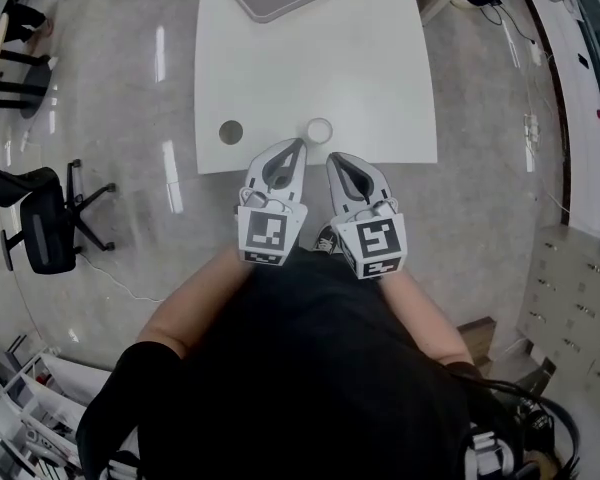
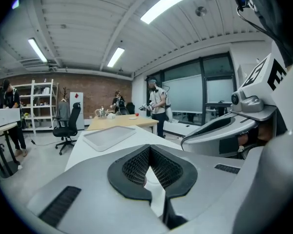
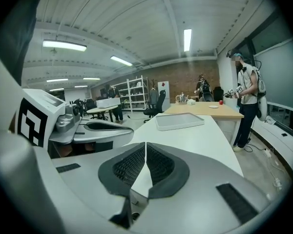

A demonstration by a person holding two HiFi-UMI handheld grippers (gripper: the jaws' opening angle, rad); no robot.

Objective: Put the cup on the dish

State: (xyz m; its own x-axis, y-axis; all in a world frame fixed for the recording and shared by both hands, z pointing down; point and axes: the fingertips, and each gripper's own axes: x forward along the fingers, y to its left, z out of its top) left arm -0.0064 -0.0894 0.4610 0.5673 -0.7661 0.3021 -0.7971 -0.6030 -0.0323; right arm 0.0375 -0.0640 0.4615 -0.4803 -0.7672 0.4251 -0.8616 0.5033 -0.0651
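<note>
the left gripper (image 1: 292, 148) and right gripper (image 1: 336, 160) hang side by side at the near edge of the white surface (image 1: 380, 68), each with its fingers closed tip to tip on nothing. just beyond them sits a white round piece (image 1: 319, 129), and apart to its left a dark round piece (image 1: 231, 132). which is the cup and which the dish cannot be told.

R gripper (image 3: 146, 144) jaws together, tray (image 3: 179, 121) on table (image 3: 207, 141)

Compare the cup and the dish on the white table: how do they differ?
The dish is dark, the cup white with a grey inside. The dish lies left of the left gripper; the cup sits just beyond the tips of it and the right gripper. Both are round, similar in width, near the table's front edge.
</note>
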